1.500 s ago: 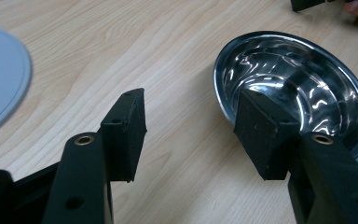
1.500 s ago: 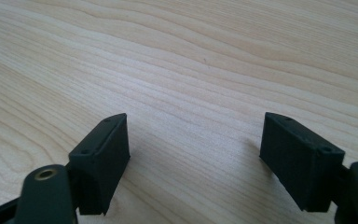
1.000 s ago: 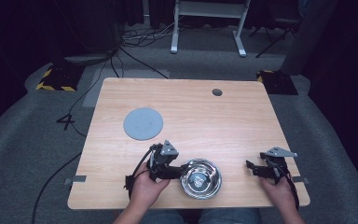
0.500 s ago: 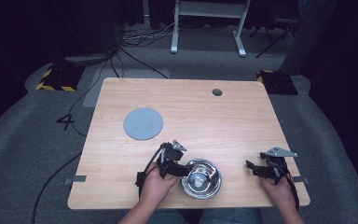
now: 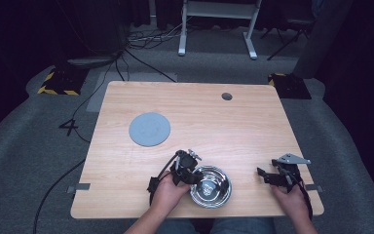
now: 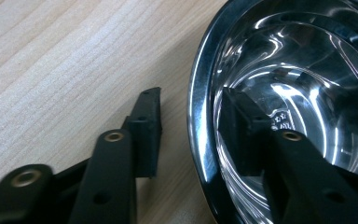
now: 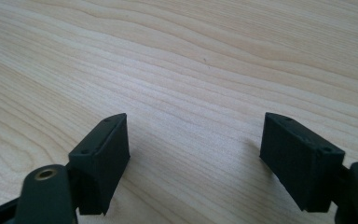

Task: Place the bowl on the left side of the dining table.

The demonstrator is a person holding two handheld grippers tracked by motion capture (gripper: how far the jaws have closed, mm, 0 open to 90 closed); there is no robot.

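At the near edge of the wooden table (image 5: 253, 117), we find the left gripper (image 5: 191, 174) straddling the rim of a steel bowl (image 5: 213, 187): in the left gripper view one black jaw stands inside the polished bowl (image 6: 298, 74), the other outside on the bare wood, with the bowl's wall between them. Its jaws have just been closing on that wall, yet a sliver of table shows between the outer pad and the rim, so we judge the grip not yet made, though the inner pad's contact is hard for us to read among the reflections. The bowl sits just to the right of the left hand (image 5: 168, 192), touching distance from it and well apart from the right gripper (image 5: 268, 176), which rests over empty wood with its jaws wide apart and nothing between them. The left hand is plainly the nearer one. Farther back and to the left lies a flat grey disc (image 5: 149, 129), which we take as a likely place for the bowl.
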